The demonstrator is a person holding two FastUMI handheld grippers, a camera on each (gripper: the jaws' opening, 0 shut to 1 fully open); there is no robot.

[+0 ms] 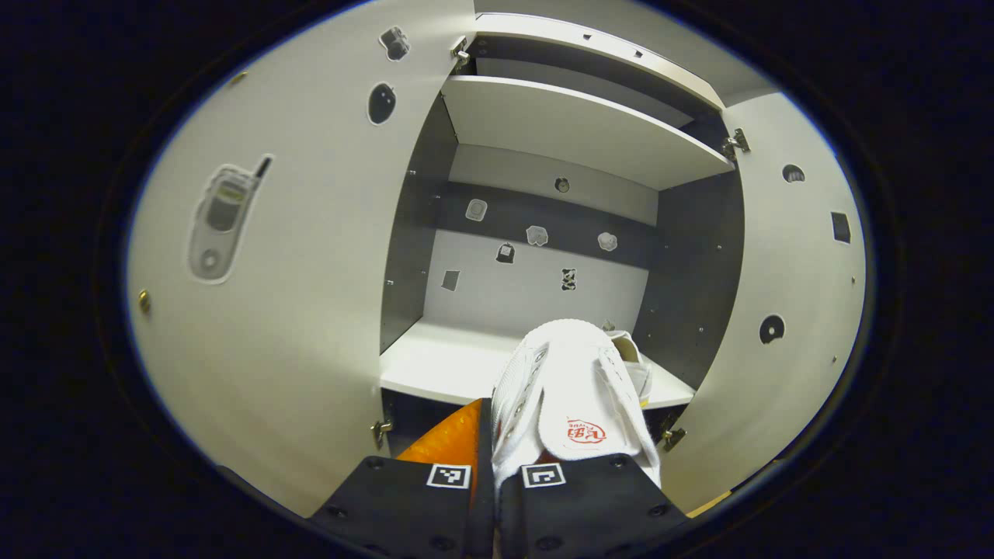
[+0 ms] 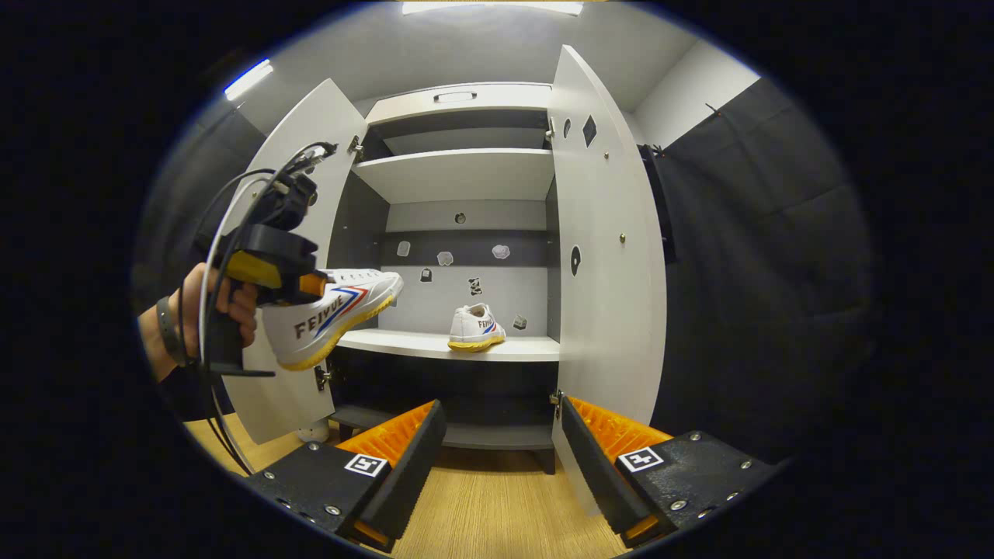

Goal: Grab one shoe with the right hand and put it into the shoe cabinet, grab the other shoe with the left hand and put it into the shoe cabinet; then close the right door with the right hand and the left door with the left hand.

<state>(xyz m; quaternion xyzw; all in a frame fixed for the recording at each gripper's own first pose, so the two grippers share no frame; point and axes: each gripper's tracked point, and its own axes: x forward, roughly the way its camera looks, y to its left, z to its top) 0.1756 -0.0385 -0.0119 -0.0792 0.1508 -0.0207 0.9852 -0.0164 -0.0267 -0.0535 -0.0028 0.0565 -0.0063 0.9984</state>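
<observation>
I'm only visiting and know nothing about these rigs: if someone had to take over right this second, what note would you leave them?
Left gripper: shut on the second shoe, held in the air in front of the cabinet's middle shelf.
Right gripper: open, holding nothing.
Done: first shoe sits on the middle shelf.
Left: set the second shoe on the shelf, then close the right door with the right gripper and the left door with the left.

the white sneaker [image 2: 330, 318] held up at the left of the right gripper view bears "feiyue" in dark capitals on its side. the sneaker on the shelf [image 2: 475, 328] carries small lettering too small to read. a red logo on the sneaker's tongue [image 1: 584, 432] in the left gripper view is illegible.
</observation>
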